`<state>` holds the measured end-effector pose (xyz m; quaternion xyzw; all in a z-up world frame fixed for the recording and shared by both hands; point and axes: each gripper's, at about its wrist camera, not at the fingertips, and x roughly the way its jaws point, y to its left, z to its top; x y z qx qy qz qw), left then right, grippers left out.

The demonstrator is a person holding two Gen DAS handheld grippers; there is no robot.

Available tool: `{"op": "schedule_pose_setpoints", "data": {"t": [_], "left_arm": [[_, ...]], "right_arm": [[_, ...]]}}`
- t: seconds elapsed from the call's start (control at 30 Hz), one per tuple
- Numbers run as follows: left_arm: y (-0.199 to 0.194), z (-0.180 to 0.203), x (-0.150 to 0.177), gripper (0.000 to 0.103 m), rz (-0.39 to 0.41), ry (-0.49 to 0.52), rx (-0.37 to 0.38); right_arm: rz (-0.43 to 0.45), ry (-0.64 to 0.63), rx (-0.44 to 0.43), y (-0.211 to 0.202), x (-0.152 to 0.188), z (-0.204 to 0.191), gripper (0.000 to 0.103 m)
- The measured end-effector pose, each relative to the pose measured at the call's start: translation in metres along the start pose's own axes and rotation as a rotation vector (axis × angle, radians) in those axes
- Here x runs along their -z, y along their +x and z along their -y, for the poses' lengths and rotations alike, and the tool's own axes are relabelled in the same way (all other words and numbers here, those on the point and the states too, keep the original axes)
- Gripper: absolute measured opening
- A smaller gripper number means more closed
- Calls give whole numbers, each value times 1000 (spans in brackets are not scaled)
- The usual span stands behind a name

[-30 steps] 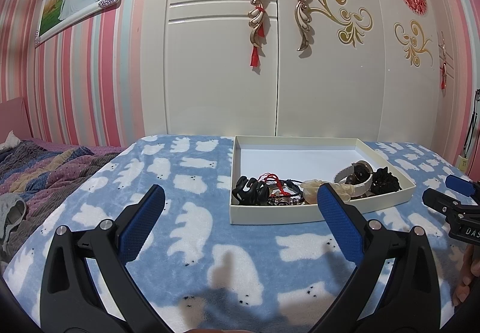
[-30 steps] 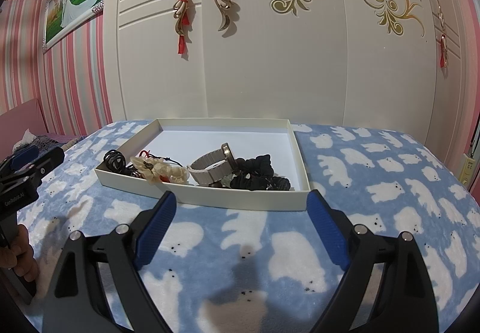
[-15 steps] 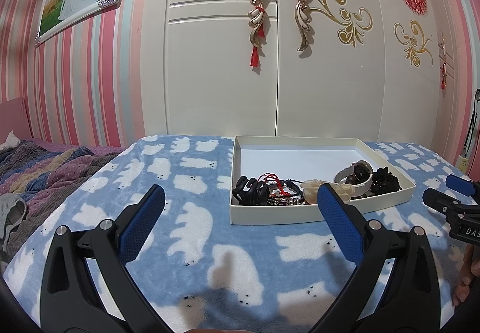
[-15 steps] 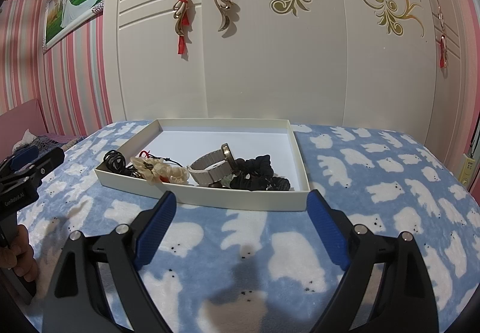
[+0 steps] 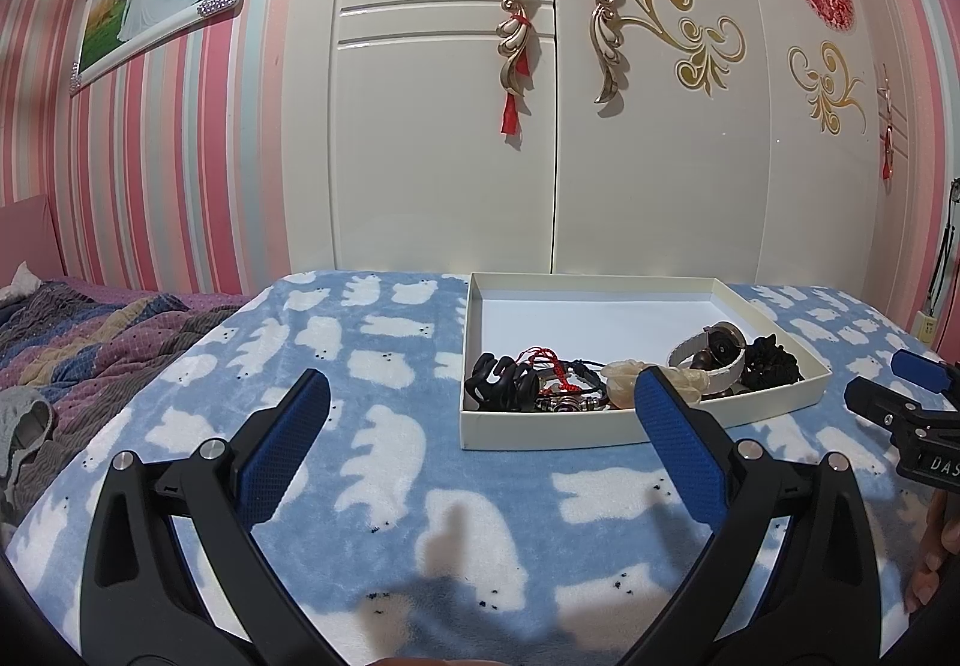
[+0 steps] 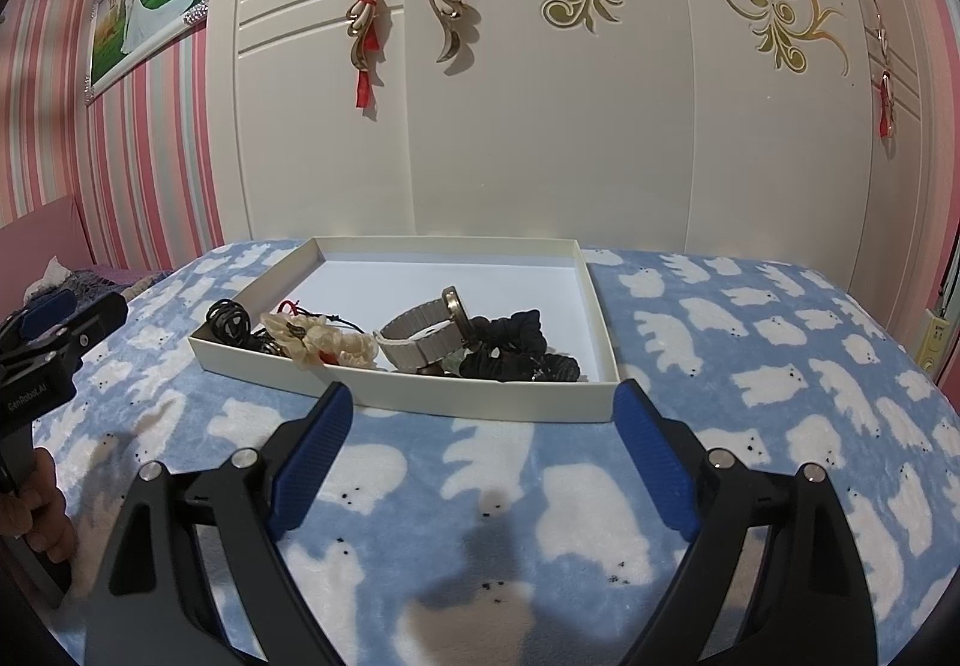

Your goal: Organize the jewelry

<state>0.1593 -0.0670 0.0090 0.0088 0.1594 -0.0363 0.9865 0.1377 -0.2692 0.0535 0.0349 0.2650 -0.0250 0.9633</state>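
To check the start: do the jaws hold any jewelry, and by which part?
Nothing is held. Left gripper and right gripper are open, short of the tray.

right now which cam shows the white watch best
The right wrist view: the white watch lies in plain sight in the tray, band and round case clear, between the cream flower piece and the black scrunchies. In the left wrist view the watch is smaller, farther off, and partly hidden behind the left tongs' blue pad.

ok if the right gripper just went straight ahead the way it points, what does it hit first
Probably the near wall of the white tray, or the blue blanket just short of it. The open right gripper tilts downward, and depth is hard to judge here.
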Motion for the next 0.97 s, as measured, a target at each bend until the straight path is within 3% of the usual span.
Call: {"op": "schedule_pose_setpoints", "data": {"t": [0.97], "left_arm": [[3,-1,0,100,-6,-2,-10]], "right_arm": [[1,5,4,1,0,0,89]]}}
